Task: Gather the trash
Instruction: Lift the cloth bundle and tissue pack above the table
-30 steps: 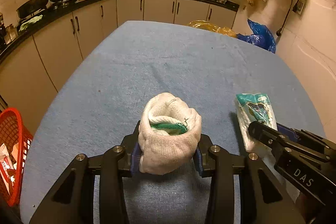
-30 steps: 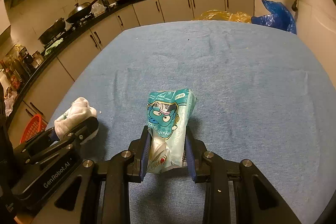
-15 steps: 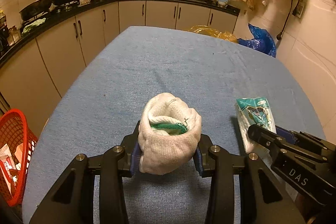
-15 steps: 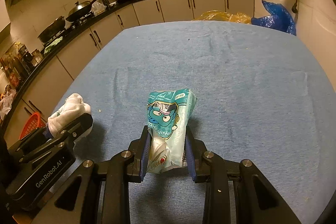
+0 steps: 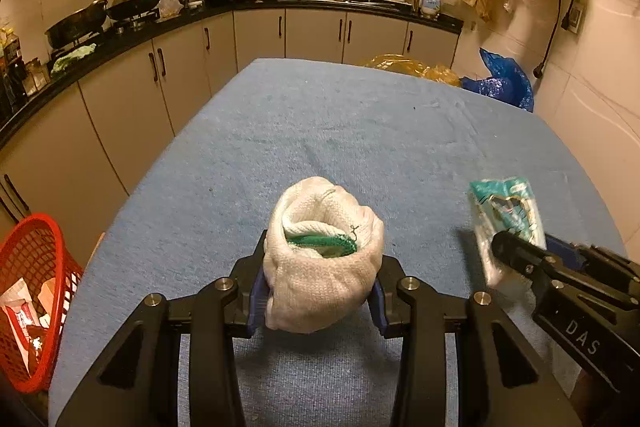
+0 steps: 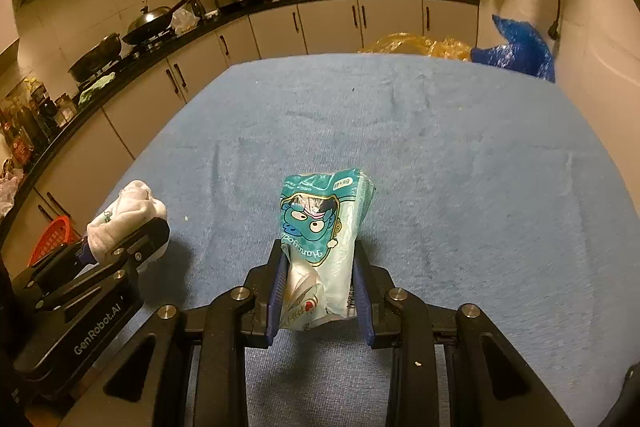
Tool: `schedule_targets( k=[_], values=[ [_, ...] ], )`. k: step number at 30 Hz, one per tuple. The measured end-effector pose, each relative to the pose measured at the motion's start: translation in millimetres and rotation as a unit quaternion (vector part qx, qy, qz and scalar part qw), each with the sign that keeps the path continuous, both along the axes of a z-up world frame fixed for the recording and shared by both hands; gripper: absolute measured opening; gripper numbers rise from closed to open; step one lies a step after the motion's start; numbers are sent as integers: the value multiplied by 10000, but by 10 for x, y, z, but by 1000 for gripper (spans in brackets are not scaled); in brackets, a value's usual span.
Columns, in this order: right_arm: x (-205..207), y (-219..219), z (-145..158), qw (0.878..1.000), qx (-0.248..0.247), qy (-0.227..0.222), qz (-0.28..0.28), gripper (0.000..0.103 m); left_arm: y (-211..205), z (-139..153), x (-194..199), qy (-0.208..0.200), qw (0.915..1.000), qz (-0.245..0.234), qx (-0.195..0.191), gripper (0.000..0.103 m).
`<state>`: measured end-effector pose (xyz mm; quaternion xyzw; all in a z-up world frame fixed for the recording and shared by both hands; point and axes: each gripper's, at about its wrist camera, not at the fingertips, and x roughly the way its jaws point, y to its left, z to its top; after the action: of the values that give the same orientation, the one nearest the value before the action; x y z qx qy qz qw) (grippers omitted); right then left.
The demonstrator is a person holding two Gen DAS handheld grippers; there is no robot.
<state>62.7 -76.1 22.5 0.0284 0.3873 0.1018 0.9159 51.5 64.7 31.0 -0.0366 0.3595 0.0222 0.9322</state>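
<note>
With both loads already pinched, I had nothing left to reach for, so the relation that mattered was where the red basket [image 5: 30,301] lay from my jaws. The left gripper [image 5: 320,287] had its jaws clamped on the white cloth bundle [image 5: 322,259], pads pressing its two flanks, the bundle standing up and forward with a green knit showing in its open top. The right gripper [image 6: 318,291] had its jaws closed on the teal snack wrapper [image 6: 324,243], whose long axis ran straight out ahead of the jaws, printed face up, its far end tipped slightly to the right.

From the left jaws the basket sat well off to the left and lower, beyond the left edge of the blue-covered surface [image 5: 360,131], with some scraps already in it. I judged the left hand much the nearer of the two; in the right wrist view the basket [image 6: 50,239] showed only as a sliver past the left gripper's body [image 6: 86,291], so the right hand would have had to cross over or wait its turn.

Ahead of both jaws the surface lay open out to its far edge. The cabinets [image 5: 132,95] stood close along the left side, leaving what looked like a narrow gap above the basket.
</note>
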Motion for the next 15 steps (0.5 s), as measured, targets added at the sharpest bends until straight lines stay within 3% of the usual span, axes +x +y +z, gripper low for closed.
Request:
schedule_targets(
  k=[3, 15],
  values=[
    [-38, 24, 64, 9994, -226, -182, -180, 33, -30, 45, -36, -85, 9998, 39, 160, 39],
    [-487, 185, 354, 9929, -839, -774, -344, 33, 76, 280, -408, -247, 9996, 15, 168, 39]
  ],
)
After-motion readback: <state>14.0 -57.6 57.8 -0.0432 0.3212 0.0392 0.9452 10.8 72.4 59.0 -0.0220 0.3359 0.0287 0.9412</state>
